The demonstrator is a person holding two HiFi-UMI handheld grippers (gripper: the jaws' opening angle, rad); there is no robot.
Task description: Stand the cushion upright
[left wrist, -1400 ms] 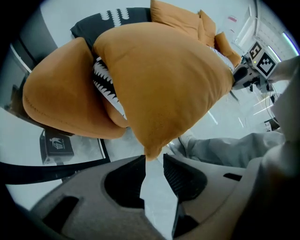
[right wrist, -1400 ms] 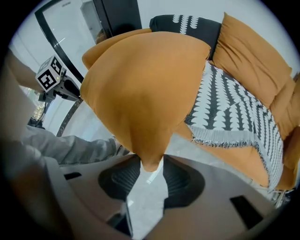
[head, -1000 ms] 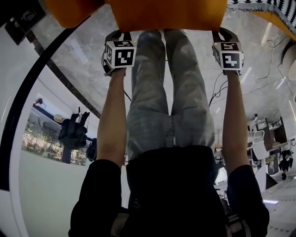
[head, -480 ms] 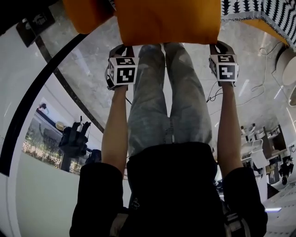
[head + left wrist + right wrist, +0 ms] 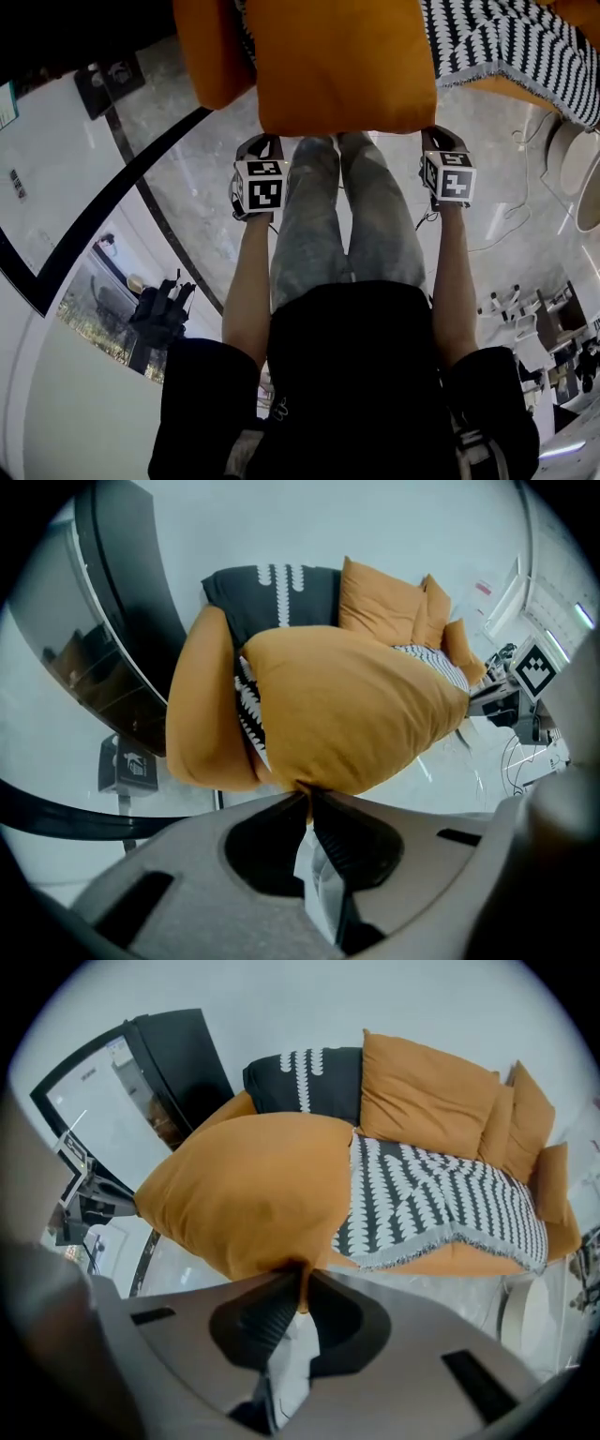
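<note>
left tongs (image 5: 307, 795) clamp orange cushion (image 5: 342, 66) corner | right tongs (image 5: 302, 1281) just closing tighter on other corner | risk: thin corner pinch slips, cushion flops down

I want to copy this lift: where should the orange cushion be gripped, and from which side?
By its near seam, one corner per gripper, coming from the person's side. The orange cushion looks soft and plump, so only the flat edge fits between jaws. The left gripper pinches one corner; the right gripper, whose jaws have just closed further, pinches the other.
</note>
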